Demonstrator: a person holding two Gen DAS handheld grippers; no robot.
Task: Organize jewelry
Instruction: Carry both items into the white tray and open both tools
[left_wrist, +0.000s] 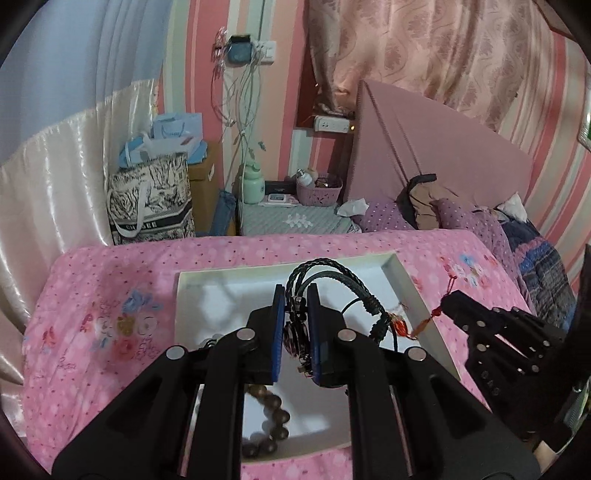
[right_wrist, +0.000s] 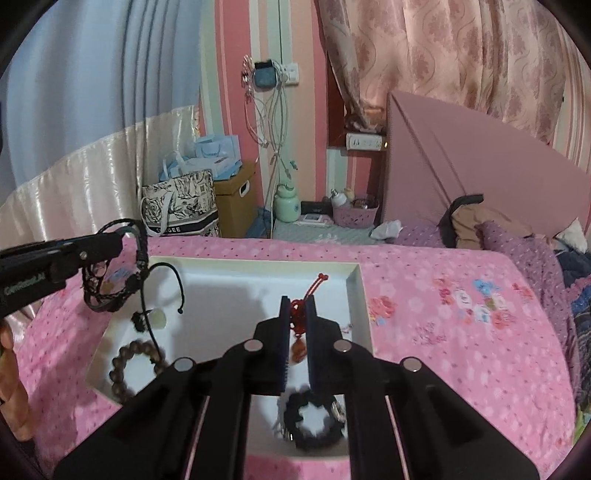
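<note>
Jaws of left gripper (left_wrist: 295, 295) are closed on a bundle of black braided bracelets (left_wrist: 332, 275), held above the white tray (left_wrist: 397, 264); loops arch up and to the right, cords trailing down. Right gripper (right_wrist: 298, 301) is clamped on a red knotted charm (right_wrist: 300, 314), long axis roughly vertical, knot cord up, amber pendant hanging below, over the tray's right half. Judgement: both items light, limp, prone to swing and tangle; best held at knot or clasp. Brown bead bracelet (right_wrist: 138, 363) and black bracelet (right_wrist: 314, 421) lie in the tray.
</note>
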